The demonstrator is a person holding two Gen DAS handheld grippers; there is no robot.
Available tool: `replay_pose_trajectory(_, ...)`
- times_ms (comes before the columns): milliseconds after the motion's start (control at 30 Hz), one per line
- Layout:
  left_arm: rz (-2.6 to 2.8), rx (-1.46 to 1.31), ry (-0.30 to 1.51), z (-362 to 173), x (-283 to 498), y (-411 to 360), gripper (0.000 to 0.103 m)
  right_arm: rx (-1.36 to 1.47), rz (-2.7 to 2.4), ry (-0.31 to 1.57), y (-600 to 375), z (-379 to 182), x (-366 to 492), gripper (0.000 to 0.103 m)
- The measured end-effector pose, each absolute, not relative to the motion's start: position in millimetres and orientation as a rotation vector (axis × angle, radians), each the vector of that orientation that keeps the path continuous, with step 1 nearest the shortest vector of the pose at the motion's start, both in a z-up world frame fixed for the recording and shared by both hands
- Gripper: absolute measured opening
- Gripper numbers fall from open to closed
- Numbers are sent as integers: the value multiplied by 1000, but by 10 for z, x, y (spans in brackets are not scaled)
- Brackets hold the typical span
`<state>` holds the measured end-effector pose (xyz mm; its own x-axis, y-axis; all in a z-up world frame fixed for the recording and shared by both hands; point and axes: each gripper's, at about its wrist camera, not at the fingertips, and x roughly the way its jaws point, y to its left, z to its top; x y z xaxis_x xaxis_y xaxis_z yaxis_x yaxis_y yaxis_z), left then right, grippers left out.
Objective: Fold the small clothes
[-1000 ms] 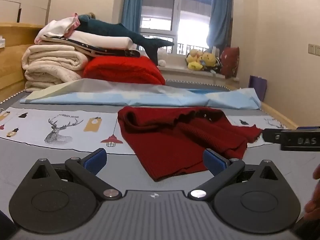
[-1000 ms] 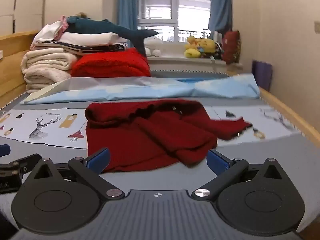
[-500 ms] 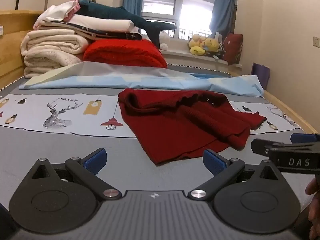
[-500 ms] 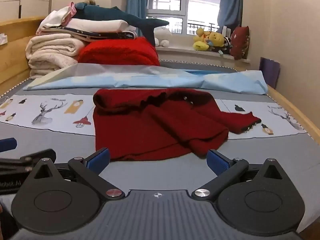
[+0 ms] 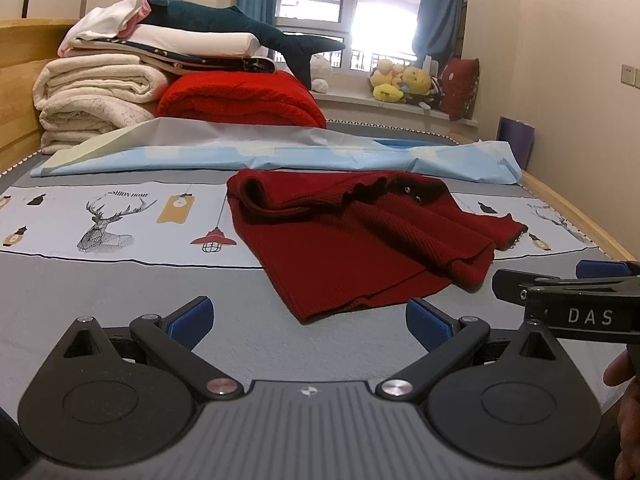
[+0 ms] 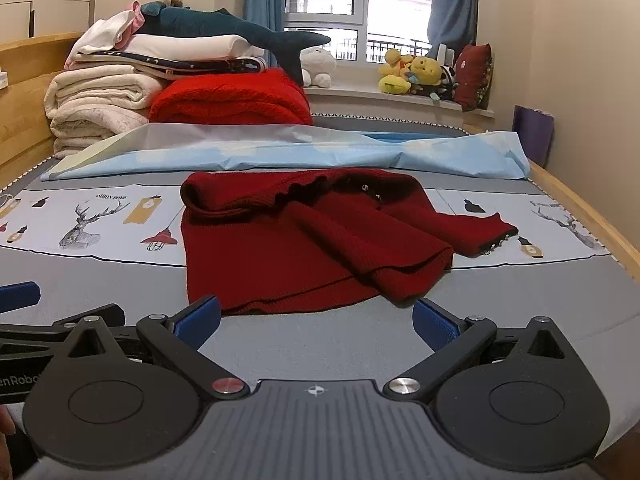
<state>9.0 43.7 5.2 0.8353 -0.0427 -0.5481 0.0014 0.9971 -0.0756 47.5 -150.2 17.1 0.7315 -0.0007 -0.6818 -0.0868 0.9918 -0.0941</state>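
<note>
A dark red knitted sweater (image 5: 360, 240) lies partly folded on a bed, with one sleeve laid across its body and another sleeve (image 6: 476, 228) trailing toward 3 o'clock. Both grippers sit low near the bed, in front of the garment. The left gripper (image 5: 308, 320) has its blue-padded fingers spread wide and holds nothing; the sweater's near hem lies just beyond the gap, at 12 o'clock. The right gripper (image 6: 316, 320) is likewise spread wide and empty, its left pad just beside the hem and its right pad close to the folded sleeve end. In the left view the right gripper also shows at 3 o'clock.

The bed sheet (image 5: 120, 280) is grey with a pale band printed with deer and lamps. Beyond the sweater lies a light blue cloth (image 5: 280, 152). At 11 o'clock stand stacked cream blankets (image 5: 96, 92), a bright red blanket (image 5: 240, 100) and a plush shark (image 5: 240, 28). A window with blue curtains (image 6: 328, 8) stands at 12 o'clock, and soft toys (image 6: 416, 72) line its sill.

A bit of a hand (image 5: 624, 400) shows at the frame edge, mostly cut off. Whether the pads touch the sheet cannot be told.
</note>
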Motion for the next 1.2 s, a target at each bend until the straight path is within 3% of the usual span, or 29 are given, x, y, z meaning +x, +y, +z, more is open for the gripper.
replay_pose_trajectory(1200,-36,-75,596,-106,49,371,102,-140,31,775,-1450,97,486,97)
